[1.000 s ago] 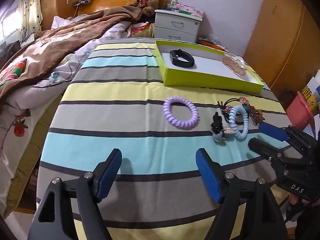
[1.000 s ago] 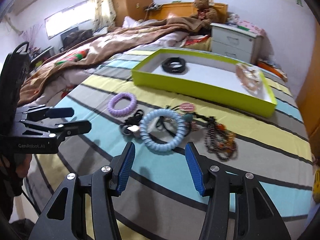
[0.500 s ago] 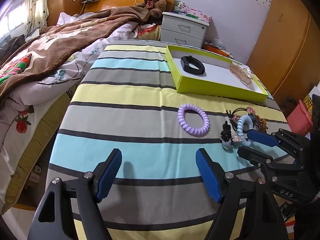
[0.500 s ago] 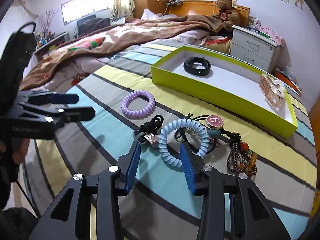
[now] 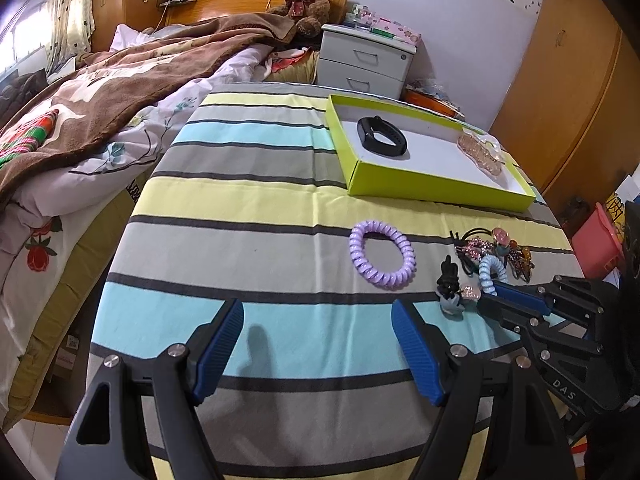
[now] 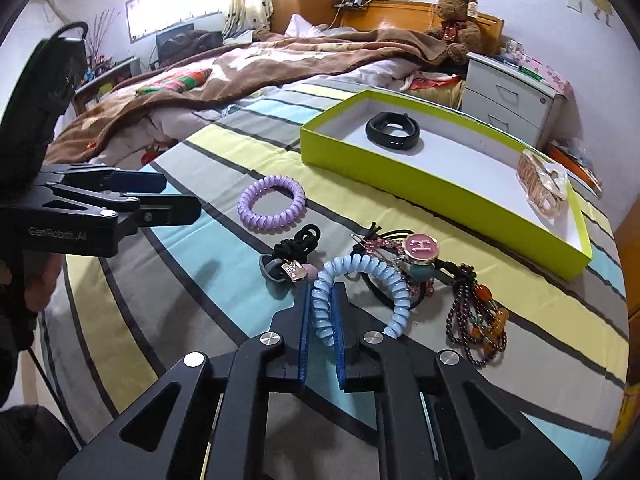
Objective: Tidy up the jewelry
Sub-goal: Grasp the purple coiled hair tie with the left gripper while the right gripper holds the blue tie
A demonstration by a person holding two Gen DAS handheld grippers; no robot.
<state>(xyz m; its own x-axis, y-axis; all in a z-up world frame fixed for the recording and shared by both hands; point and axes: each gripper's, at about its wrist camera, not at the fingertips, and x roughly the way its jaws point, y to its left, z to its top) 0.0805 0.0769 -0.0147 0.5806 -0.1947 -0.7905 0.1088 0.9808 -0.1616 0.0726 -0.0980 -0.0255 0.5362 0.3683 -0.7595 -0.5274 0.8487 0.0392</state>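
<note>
My right gripper [image 6: 322,292] is shut on the near side of a light blue spiral hair tie [image 6: 372,270], which stands up off the striped cloth between the pads. In the left wrist view the right gripper [image 5: 496,296] meets that tie [image 5: 494,270] at the right. Beside it lie a black tie with a charm [image 6: 292,256], a pink "H" tie [image 6: 421,246] and a dark bead bracelet [image 6: 476,320]. A purple spiral tie [image 5: 382,254] lies apart, further left. My left gripper [image 5: 318,316] is open and holds nothing. The green tray [image 5: 440,190] holds a black band [image 5: 382,141] and a pinkish piece [image 5: 480,152].
The striped table [image 5: 240,240] ends at a rounded edge on the left, with a bed and brown blanket [image 5: 120,92] beyond. A white nightstand [image 5: 368,60] and teddy bear [image 5: 306,0] stand behind the tray. A pink bin [image 5: 598,246] sits off the right edge.
The right gripper's jaws have closed from wide apart onto the light blue spiral tie, lifting its near side. The left gripper stays open over the same spot.
</note>
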